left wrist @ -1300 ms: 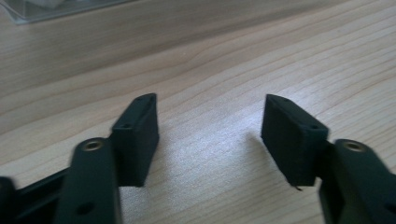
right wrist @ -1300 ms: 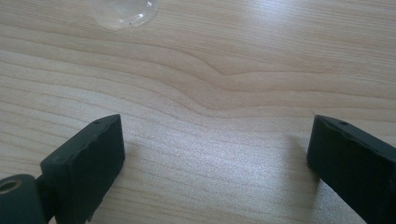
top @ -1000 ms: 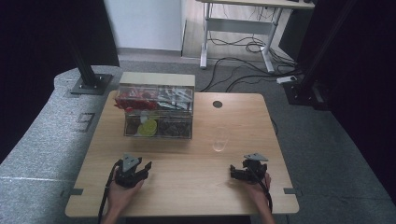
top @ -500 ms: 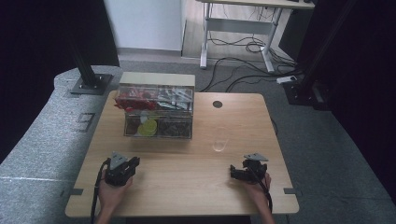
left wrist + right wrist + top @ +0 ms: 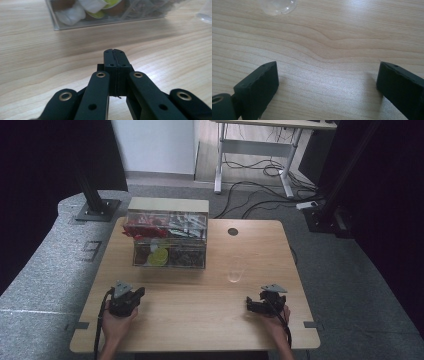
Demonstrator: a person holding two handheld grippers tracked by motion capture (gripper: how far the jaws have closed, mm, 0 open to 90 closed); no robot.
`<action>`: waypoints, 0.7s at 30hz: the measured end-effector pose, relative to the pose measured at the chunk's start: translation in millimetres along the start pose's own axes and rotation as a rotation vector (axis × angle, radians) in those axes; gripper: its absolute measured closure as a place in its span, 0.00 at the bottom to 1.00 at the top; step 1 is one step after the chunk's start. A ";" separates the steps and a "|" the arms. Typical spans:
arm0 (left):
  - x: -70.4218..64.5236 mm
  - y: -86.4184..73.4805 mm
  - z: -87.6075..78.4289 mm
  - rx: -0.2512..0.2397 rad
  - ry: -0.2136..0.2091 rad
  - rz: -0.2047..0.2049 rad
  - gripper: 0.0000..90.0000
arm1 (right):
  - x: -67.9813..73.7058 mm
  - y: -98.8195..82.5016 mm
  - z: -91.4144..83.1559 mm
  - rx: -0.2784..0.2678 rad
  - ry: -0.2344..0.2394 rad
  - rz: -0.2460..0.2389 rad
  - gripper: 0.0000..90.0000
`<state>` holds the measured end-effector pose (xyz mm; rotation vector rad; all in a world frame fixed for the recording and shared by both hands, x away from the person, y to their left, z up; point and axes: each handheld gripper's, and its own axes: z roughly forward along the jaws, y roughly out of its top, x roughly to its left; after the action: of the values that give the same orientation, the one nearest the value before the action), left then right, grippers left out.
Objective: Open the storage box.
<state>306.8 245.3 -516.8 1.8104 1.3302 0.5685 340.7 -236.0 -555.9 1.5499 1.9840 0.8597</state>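
Left gripper (image 5: 131, 296) low over the wooden table (image 5: 200, 320), near its front left edge, held in a hand (image 5: 116, 326) coming in from the bottom. Jaws just squeezed shut, pressed flat together in the left gripper view (image 5: 115, 65), with nothing between them. Cable trailing back from it toward the person. Straight ahead of it, farther back on the table and well apart from it, a clear box (image 5: 169, 242) with see-through walls. Inside the box, red things at the upper left, a yellow-green round thing (image 5: 160, 256) low down, white wrapped bits beside it, dark stuff to the right; too blurry to tell more. Right of the box, a small clear plastic cup (image 5: 235, 271) standing alone on the bare wood, not touching the box. Also a dark round hole (image 5: 233, 231) in the table top behind the cup. Right gripper (image 5: 254, 305) near the front right edge, held in the other hand (image 5: 276, 319), low over the wood. Jaws wide apart in the right gripper view (image 5: 324, 82), with just bare wood between them. Cup (image 5: 278, 5) ahead of those jaws, a bit to one side, well apart from them.
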 end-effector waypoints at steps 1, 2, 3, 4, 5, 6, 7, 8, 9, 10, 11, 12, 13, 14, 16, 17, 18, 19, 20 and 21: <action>1.8 0.4 0.5 0.001 -0.005 -0.007 1.00 | 0.0 -0.1 -0.2 0.000 0.001 0.000 0.05; 3.3 0.8 1.2 0.001 -0.006 -0.014 1.00 | 0.0 -0.1 -0.2 0.000 0.001 0.000 0.05; 4.8 1.5 1.7 0.002 -0.011 -0.021 1.00 | 0.0 -0.4 -0.4 -0.001 0.000 -0.001 0.05; 6.6 2.7 2.1 0.005 -0.017 -0.024 1.00 | 0.0 -0.5 -0.6 -0.001 0.000 0.000 0.05; 9.0 6.1 2.0 0.005 -0.029 -0.036 1.00 | 0.1 -0.7 -0.9 -0.001 0.001 0.000 0.05; 9.5 8.4 1.9 0.002 -0.031 -0.037 1.00 | 0.1 -0.9 -1.1 -0.001 0.001 0.001 0.06; 9.5 8.4 1.9 0.002 -0.031 -0.037 1.00 | 0.1 -1.0 -1.3 -0.001 0.001 0.001 0.06; 9.8 11.1 2.1 0.000 -0.029 -0.035 1.00 | 0.1 -1.0 -1.4 0.000 0.000 0.003 0.06; 10.3 14.3 2.6 0.006 -0.029 -0.031 1.00 | 0.1 -1.0 -1.4 0.000 0.000 0.003 0.06; 11.0 17.5 3.7 0.003 -0.027 -0.033 1.00 | 0.1 -1.0 -1.4 -0.001 0.000 0.003 0.06; 11.9 20.9 4.9 0.001 -0.030 -0.040 1.00 | 0.1 -1.0 -1.4 -0.001 0.000 0.003 0.06; 13.3 24.3 5.7 0.000 -0.034 -0.043 1.00 | 0.2 -1.0 -1.5 -0.001 0.000 0.003 0.06; 15.0 28.4 7.0 -0.004 -0.038 -0.050 1.00 | 0.2 -1.1 -1.5 -0.001 -0.001 0.004 0.06; 15.8 30.7 7.8 -0.004 -0.039 -0.055 1.00 | 0.2 -1.1 -1.6 -0.002 -0.001 0.004 0.06; 18.5 37.2 10.8 -0.003 -0.057 -0.072 1.00 | 0.2 -1.1 -1.6 -0.002 -0.001 0.004 0.06; 18.7 38.1 11.3 -0.001 -0.055 -0.072 1.00 | 0.3 -1.2 -1.6 -0.004 -0.002 0.004 0.07; 18.9 39.3 12.1 0.000 -0.054 -0.073 1.00 | 0.3 -1.2 -1.6 -0.004 -0.001 0.004 0.07; 19.0 40.5 13.1 -0.001 -0.053 -0.073 1.00 | 0.3 -1.2 -1.6 -0.004 -0.001 0.004 0.07; 19.1 41.6 13.9 0.001 -0.055 -0.073 1.00 | 0.3 -1.2 -1.6 -0.005 -0.001 0.003 0.07; 19.2 42.5 15.0 0.002 -0.056 -0.073 1.00 | 0.3 -1.2 -1.6 -0.005 -0.001 0.003 0.07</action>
<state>348.9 252.8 -492.9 1.7595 1.3530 0.4736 338.6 -236.2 -555.6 1.5506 1.9782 0.8647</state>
